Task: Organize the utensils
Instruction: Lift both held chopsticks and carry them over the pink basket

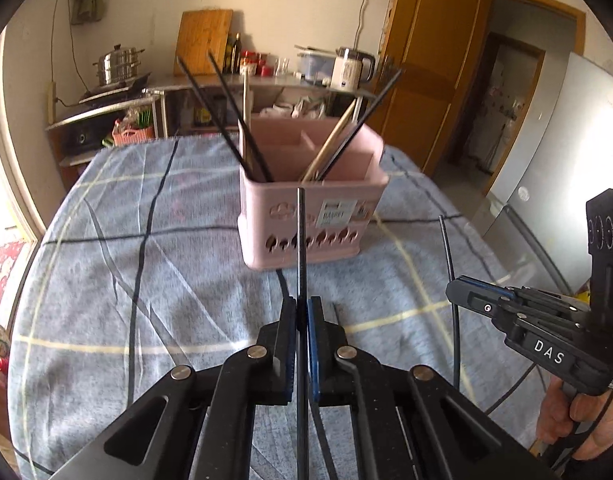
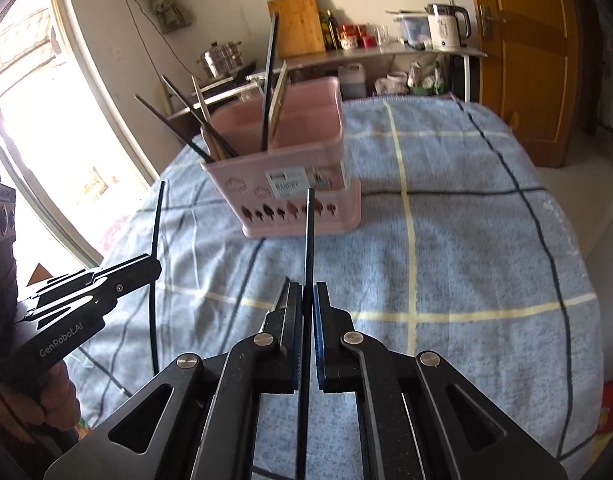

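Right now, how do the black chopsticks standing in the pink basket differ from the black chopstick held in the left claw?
The black chopsticks in the pink plastic basket lean outward against its rim, loose and ungripped; the thin black chopstick in the left claw stands nearly upright, pinched between the pads. Those in the basket sit among pale wooden chopsticks; the held one is alone, clear of the blue checked cloth. All are thin, straight and black.

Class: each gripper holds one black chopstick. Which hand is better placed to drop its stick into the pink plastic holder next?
Probably left: the left gripper faces the pink plastic holder squarely; from the right gripper it sits off-centre.
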Motion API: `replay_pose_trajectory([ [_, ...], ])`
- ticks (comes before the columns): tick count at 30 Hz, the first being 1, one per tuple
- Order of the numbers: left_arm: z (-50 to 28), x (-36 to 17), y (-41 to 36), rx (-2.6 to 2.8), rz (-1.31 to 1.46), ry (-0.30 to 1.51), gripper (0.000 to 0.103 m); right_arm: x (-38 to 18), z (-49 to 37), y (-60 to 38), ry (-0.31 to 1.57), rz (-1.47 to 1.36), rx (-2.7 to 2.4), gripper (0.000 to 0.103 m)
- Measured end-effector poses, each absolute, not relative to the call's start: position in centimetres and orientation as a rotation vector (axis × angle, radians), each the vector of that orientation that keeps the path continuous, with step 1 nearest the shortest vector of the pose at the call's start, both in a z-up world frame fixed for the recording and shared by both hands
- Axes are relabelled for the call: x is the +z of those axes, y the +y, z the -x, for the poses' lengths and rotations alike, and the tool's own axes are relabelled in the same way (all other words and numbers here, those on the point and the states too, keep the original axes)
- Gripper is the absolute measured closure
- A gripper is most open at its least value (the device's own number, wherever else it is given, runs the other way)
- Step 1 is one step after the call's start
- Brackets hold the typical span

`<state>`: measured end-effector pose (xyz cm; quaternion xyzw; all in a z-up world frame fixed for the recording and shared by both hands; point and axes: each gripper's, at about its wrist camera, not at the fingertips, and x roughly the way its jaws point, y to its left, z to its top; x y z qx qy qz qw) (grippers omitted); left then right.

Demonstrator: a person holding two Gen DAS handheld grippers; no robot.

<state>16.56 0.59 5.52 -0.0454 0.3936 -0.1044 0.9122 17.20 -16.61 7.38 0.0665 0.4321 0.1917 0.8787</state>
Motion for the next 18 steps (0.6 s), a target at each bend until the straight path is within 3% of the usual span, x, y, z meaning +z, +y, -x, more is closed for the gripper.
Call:
replay_pose_trajectory([
  [11, -16.3, 10.8, 1.7, -0.226, 0.08, 0.685, 0.098, 12.8, -17.0, -17.4, 0.755, -0.137, 0.401, 0.098],
  [18, -16.1, 10.6, 2.2, -0.225, 0.093, 0.695, 0.098, 13.0, -16.1, -17.7, 0.724, -0.127, 0.408, 0.098],
])
